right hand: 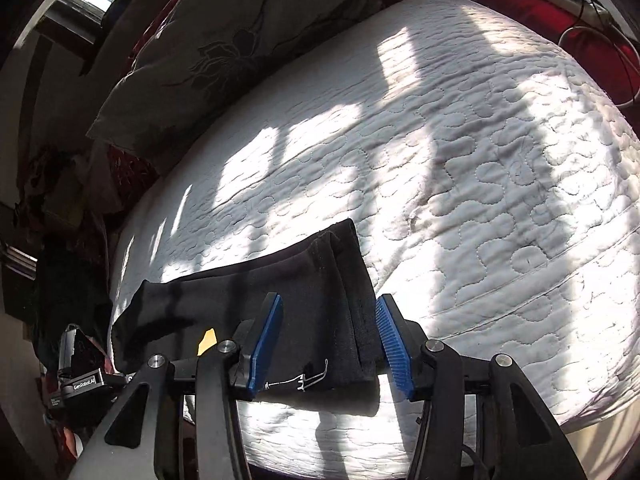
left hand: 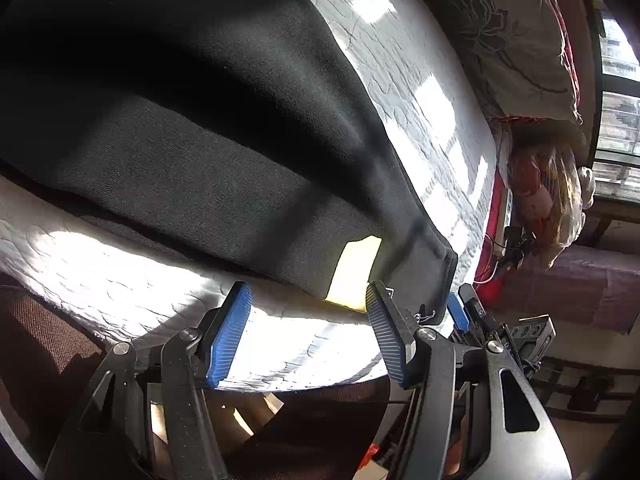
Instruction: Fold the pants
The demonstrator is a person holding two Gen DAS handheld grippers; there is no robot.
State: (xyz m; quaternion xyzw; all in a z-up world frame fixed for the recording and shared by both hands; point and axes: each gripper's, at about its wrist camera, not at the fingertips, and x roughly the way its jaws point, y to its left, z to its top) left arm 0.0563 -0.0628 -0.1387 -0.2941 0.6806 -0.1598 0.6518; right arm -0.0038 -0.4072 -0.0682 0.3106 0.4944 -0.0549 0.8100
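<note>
Black pants lie flat on the white quilted mattress, their near end with a yellow label at the bed's front edge. My left gripper is open, its blue pads just short of that end, the label between them. In the right wrist view the pants stretch left across the bed. My right gripper is open, its blue fingers straddling the pants' end, where a white thread tag hangs. Neither gripper holds cloth.
A floral pillow lies at the far side of the mattress. A red bed frame and cables are at the far right. Clutter and a window stand beyond the bed. The left gripper's body sits at the left.
</note>
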